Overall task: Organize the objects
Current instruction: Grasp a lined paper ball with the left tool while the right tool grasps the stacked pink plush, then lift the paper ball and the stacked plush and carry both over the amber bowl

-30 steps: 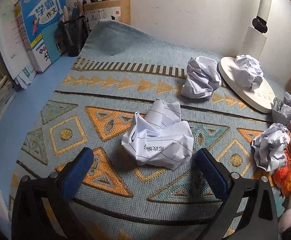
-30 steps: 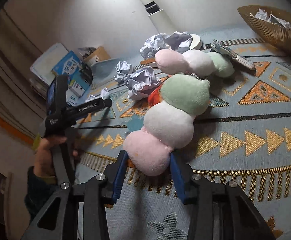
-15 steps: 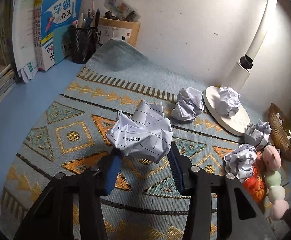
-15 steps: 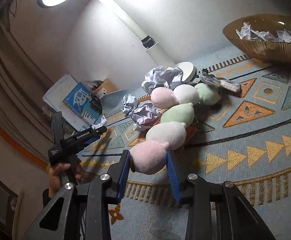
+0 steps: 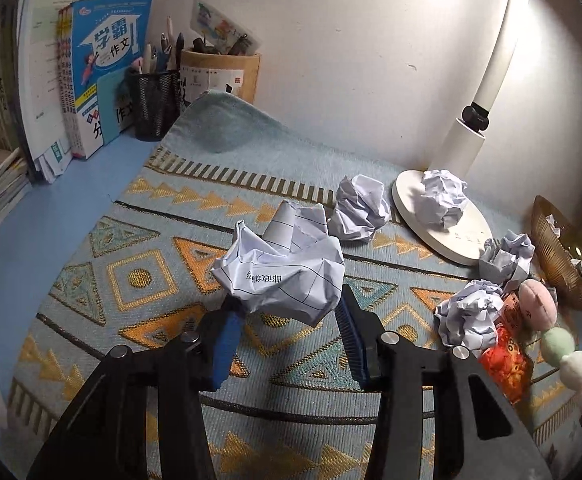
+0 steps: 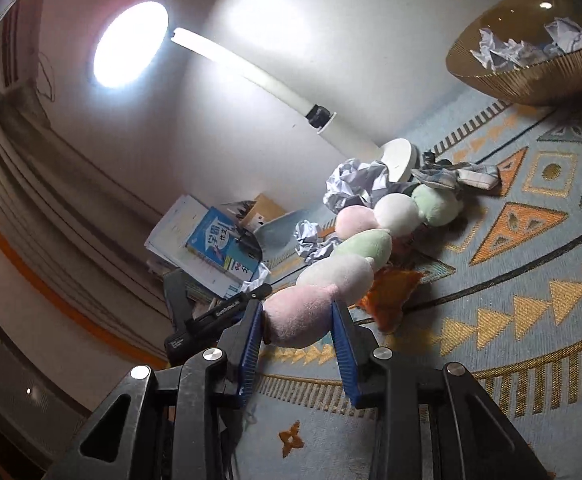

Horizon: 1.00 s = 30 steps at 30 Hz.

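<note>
Left gripper point(image 5: 287, 332): clamps the lined paper ball point(image 5: 279, 276), lifted clear of the mat point(image 5: 139, 280).
Right gripper point(image 6: 297, 344): pinches the plush skewer point(image 6: 331, 280) by its pink end.
Likely destination: woven bowl point(image 6: 531, 80) already holding scraps.

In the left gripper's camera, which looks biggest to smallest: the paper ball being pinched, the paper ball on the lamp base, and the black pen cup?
1. Pinched paper ball, though it is nearest the camera.
2 and 3. Black pen cup and paper ball on the lamp base look too alike to rank.

Both wrist views look close along fingers; share lamp base point(image 5: 443, 220)
</note>
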{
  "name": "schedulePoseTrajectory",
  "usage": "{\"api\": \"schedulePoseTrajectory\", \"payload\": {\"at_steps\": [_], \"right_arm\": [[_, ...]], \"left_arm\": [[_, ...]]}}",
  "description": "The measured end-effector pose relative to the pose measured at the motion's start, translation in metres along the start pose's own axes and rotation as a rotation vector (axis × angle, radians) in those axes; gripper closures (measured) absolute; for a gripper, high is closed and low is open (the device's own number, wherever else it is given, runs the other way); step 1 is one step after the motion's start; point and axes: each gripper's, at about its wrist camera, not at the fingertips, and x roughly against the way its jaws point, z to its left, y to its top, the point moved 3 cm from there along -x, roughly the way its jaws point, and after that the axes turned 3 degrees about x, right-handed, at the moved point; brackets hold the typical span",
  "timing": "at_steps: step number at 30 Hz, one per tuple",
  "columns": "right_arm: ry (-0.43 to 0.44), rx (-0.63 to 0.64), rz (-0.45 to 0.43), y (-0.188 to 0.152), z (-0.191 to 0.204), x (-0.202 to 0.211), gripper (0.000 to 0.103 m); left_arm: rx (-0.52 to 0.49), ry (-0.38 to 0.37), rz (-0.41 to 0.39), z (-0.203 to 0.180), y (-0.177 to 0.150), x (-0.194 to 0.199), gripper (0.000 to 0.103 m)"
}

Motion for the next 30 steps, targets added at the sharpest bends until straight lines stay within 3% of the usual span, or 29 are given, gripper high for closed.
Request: {"api": "schedulePoseTrajectory", "payload": {"at_steps": [7, 11, 15, 21, 26, 30], "right_arm": [[0.014, -0.076, -0.024, 0.004, -0.014, 0.005, 0.069], [-0.003, -0.078, -0.075, 0.008, -0.016, 0.015, 0.069], [-0.015, -0.047, -0.159, 0.015, -0.008, 0.033, 0.069], [-0.068, 0.045, -0.222, 0.043, 0.011, 0.062, 0.069], [-0.192, 0.066, -0.362, 0.106, 0.005, 0.096, 0.070], [-0.273, 0.022, -0.478, 0.151, -0.026, 0.125, 0.070]], "left_arm": [[0.003, -0.064, -0.090, -0.006, 0.006, 0.028, 0.060], [-0.001, -0.138, -0.147, -0.014, 0.008, 0.046, 0.060], [-0.002, -0.203, -0.142, -0.033, 0.013, 0.061, 0.060], [-0.129, -0.241, -0.213, -0.098, 0.035, 0.099, 0.060], [-0.231, -0.256, -0.223, -0.169, 0.044, 0.117, 0.060], [-0.289, -0.362, -0.200, -0.232, 0.046, 0.116, 0.060]]}}
